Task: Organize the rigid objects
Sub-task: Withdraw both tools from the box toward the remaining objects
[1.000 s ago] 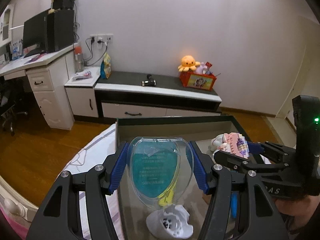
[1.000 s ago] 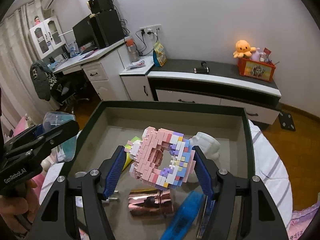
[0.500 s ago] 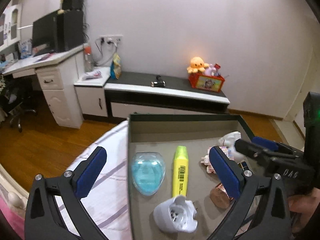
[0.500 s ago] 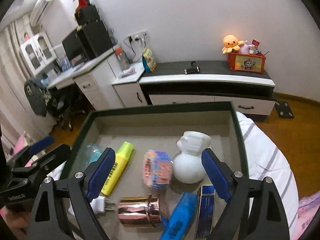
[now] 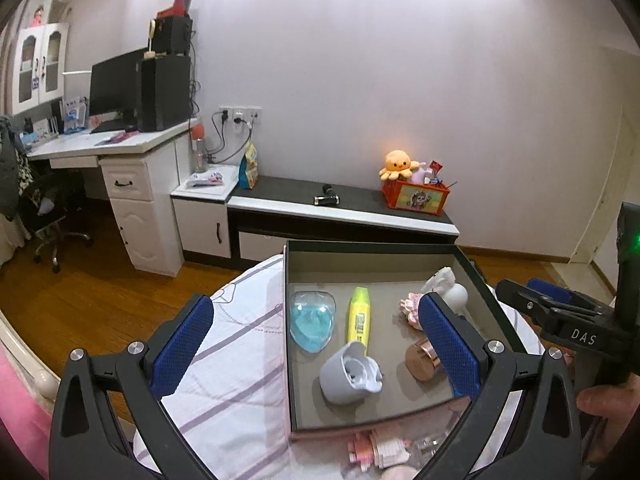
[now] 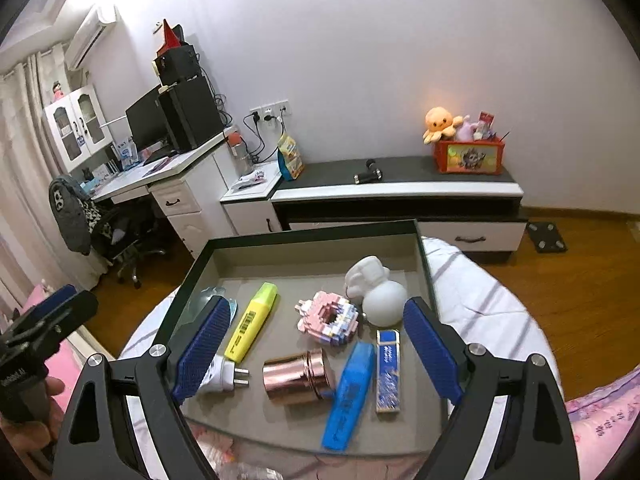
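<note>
I see a dark-rimmed shallow box point(image 6: 425, 268) resting on a bed with a white, purple-striped sheet point(image 5: 236, 352). Inside it lie a clear blue heart-shaped case point(image 5: 311, 324) at the left, a yellow highlighter point(image 6: 251, 327) beside it, a pink block-built ring point(image 6: 329, 319) in the middle and a white round figurine point(image 6: 376, 292) toward the far right corner. Nearer to me are a white plug adapter point(image 6: 219, 376), a rose-gold cylinder point(image 6: 296, 376) on its side, a blue highlighter point(image 6: 350, 394) and a blue lighter point(image 6: 387, 368), the last two lying side by side. Just outside the near wall of the box, on the sheet, I see another small pink block piece point(image 5: 378, 448).

Both tools hover above the near edge of the box. My left hand-held gripper point(image 5: 316, 352) has its jaws spread wide and holds nothing; my right hand-held gripper point(image 6: 316, 354) is likewise wide apart and empty.

Beyond the bed I see a wooden floor, a low black-topped cabinet point(image 6: 400, 188) carrying an orange plush octopus point(image 6: 440, 122) and a red box point(image 6: 470, 156), and a white desk point(image 5: 108, 146) with a monitor.
</note>
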